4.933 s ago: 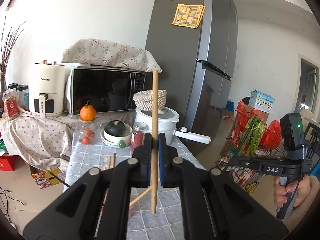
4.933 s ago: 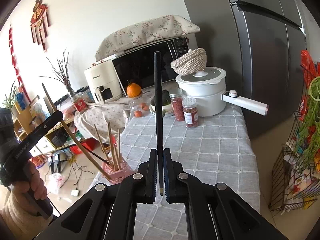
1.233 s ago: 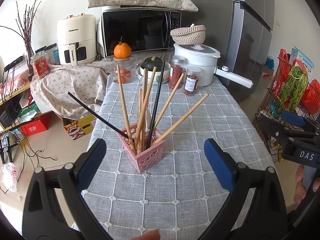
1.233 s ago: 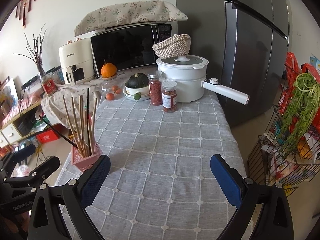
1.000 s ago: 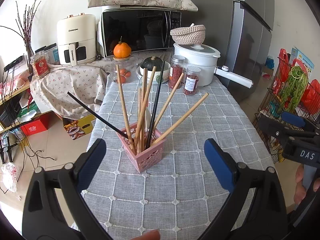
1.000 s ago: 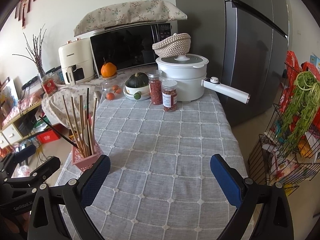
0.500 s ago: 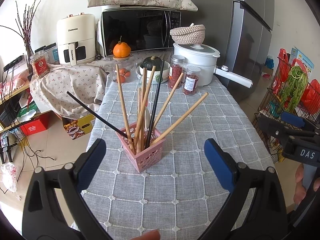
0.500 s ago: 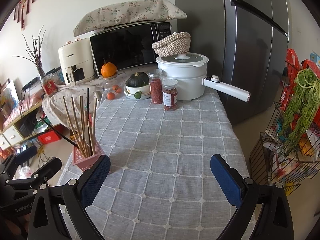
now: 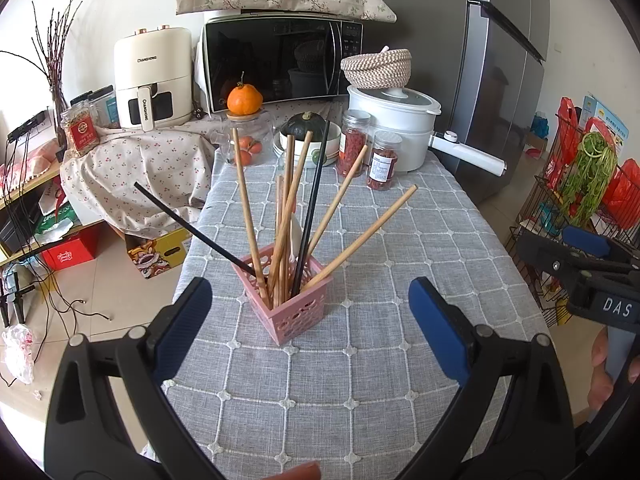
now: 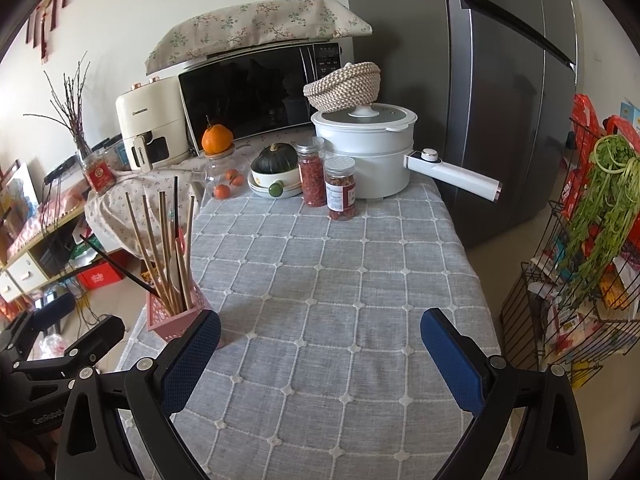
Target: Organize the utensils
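A pink lattice basket (image 9: 292, 312) (image 10: 168, 322) stands on the grey checked tablecloth (image 9: 360, 380). Several wooden chopsticks (image 9: 244, 204) and two black ones (image 9: 310, 216) fan out of it. My left gripper (image 9: 310, 332) hangs open just in front of the basket, nothing between its blue pads. My right gripper (image 10: 320, 354) is open too, over bare cloth (image 10: 328, 280) to the right of the basket. Each wrist view catches the other gripper at its edge, held by a hand.
At the table's far end stand a white pot (image 9: 394, 124), two spice jars (image 9: 382, 164), a dark squash in a bowl (image 9: 302, 128), an orange (image 9: 244, 98), a microwave (image 9: 280, 64) and an air fryer (image 9: 152, 76). A wire rack with greens (image 10: 592, 240) is on the right; a fridge (image 10: 500, 100) behind.
About five seconds ago each gripper was shut on a chopstick, wooden left and black right. Both chopsticks now stand in the basket. Over the last second both grippers stay open and almost still.
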The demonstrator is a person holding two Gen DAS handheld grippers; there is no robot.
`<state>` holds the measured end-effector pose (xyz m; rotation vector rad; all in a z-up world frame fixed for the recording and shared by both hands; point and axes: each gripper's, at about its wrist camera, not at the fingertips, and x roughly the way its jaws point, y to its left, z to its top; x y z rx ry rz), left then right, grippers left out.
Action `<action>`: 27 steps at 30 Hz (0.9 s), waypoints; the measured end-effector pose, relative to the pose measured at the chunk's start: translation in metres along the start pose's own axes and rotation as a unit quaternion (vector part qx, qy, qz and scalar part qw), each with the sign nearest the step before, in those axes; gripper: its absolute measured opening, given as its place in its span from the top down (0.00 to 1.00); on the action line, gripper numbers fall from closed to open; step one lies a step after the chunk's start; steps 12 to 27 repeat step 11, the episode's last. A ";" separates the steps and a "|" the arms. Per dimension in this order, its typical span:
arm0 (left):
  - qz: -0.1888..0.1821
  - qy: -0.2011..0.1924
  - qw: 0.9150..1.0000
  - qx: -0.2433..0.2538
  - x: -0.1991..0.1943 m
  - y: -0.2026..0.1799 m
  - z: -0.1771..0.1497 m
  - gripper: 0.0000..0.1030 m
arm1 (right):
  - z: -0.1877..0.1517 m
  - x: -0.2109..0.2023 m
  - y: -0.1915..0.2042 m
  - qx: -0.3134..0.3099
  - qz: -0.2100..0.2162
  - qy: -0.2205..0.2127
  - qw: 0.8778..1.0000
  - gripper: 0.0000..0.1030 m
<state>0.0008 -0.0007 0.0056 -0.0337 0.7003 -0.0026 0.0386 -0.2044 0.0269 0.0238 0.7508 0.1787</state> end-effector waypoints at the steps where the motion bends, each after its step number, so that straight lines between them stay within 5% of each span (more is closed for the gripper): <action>1: 0.000 0.000 1.000 0.000 0.000 0.000 -0.001 0.04 | 0.001 0.000 -0.001 -0.001 0.000 0.000 1.000 0.02; 27: 0.001 0.000 1.000 0.001 -0.001 0.000 -0.002 0.04 | -0.001 0.001 0.000 0.003 0.001 0.003 1.000 0.02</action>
